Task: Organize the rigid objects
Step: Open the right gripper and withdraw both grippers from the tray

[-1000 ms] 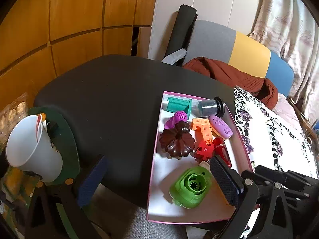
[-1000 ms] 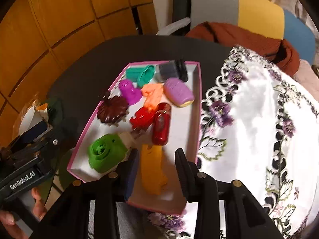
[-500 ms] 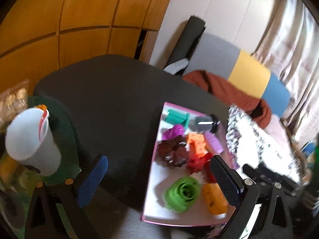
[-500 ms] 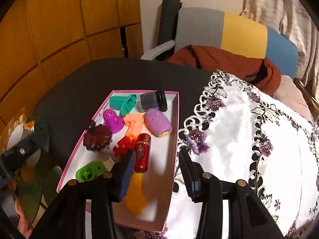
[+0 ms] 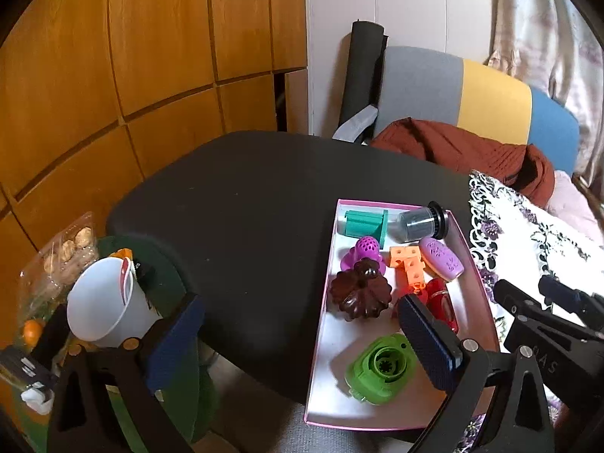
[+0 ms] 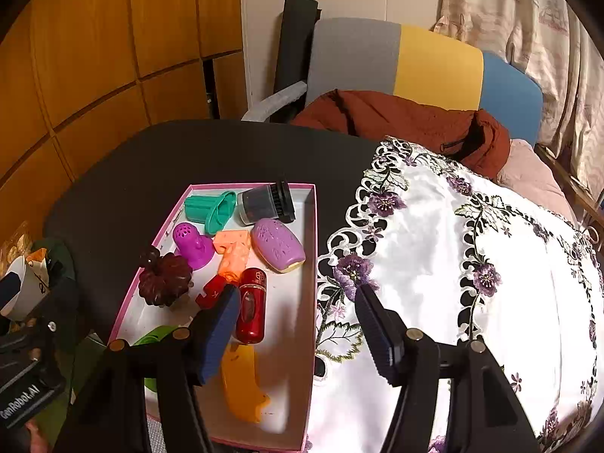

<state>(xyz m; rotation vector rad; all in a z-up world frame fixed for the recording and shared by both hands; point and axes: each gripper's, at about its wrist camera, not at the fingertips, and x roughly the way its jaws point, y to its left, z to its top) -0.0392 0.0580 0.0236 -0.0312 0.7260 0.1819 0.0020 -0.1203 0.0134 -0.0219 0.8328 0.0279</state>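
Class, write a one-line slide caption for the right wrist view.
Open right gripper hovers over a pink-rimmed tray of small plastic toys beside an embroidered white cloth.

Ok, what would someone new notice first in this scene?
Probably the pink-edged tray of bright plastic toys on the black table, with a red cylinder and a yellow piece nearest the open right gripper. To its right, a white embroidered cloth catches the light.

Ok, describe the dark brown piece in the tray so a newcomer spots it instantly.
Find the pink-rimmed tray on the black table. Along its left edge, beside the magenta perforated piece, sits the dark brown pumpkin-shaped piece, the only ribbed, lobed, brown one.
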